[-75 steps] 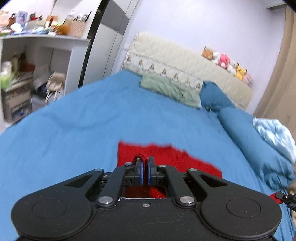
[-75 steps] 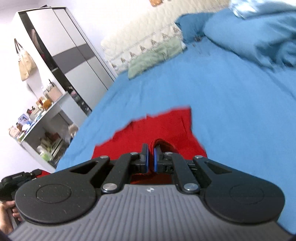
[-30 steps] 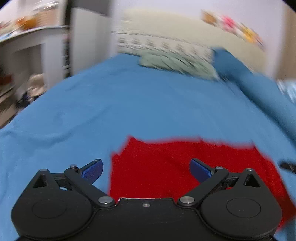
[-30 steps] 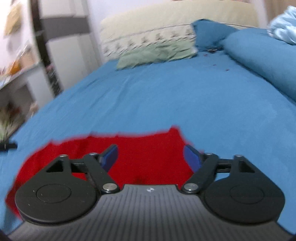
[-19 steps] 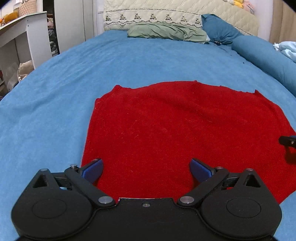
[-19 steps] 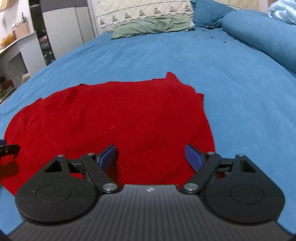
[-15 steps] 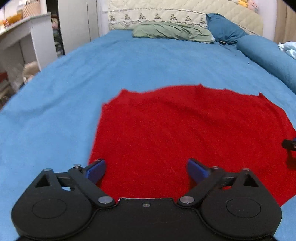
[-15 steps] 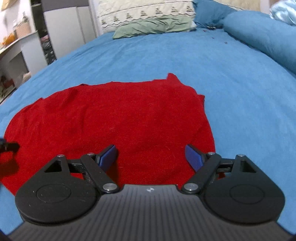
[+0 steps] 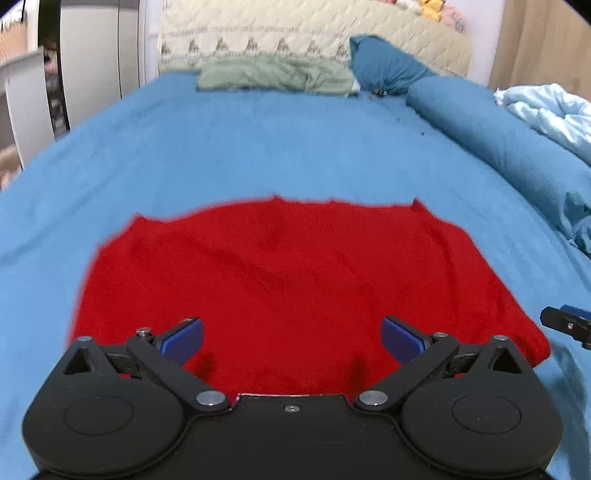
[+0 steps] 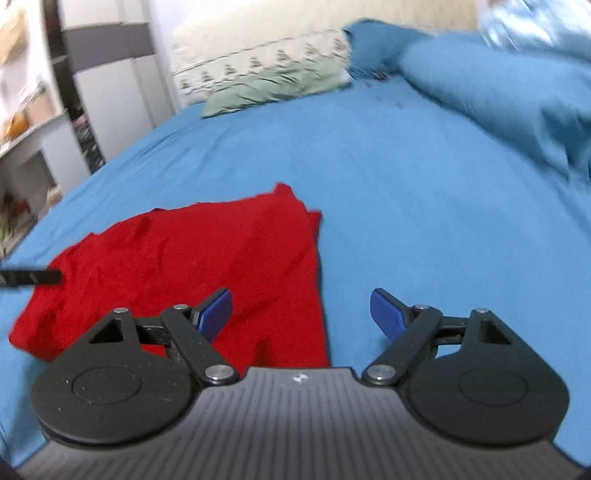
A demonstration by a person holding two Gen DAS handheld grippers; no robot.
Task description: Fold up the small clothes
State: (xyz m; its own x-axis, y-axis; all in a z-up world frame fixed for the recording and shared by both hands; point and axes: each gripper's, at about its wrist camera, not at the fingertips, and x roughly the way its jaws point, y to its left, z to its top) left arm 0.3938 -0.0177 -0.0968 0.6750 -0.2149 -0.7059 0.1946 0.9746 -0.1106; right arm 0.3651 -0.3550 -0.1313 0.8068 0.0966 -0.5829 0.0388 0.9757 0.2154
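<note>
A red knit garment (image 9: 295, 273) lies flat on the blue bed sheet (image 9: 258, 147). My left gripper (image 9: 291, 338) is open and empty, hovering over the garment's near edge. My right gripper (image 10: 301, 314) is open and empty, over the garment's right edge (image 10: 317, 273), with the left pad (image 10: 214, 312) above the cloth and the right pad (image 10: 386, 314) above the sheet. The garment also shows in the right wrist view (image 10: 184, 258). The tip of my right gripper shows at the far right of the left wrist view (image 9: 567, 325).
A green pillow (image 9: 273, 75) and a blue pillow (image 9: 384, 72) lie at the quilted headboard (image 9: 314, 33). A rolled blue duvet (image 9: 498, 136) and a light blue blanket (image 9: 546, 107) run along the right side. A wardrobe (image 10: 107, 85) and shelves stand left.
Both grippers, shut on the garment 2.5 s ago, have opened and let it go; it now lies spread flat. The right gripper has since shifted right, to the garment's right edge.
</note>
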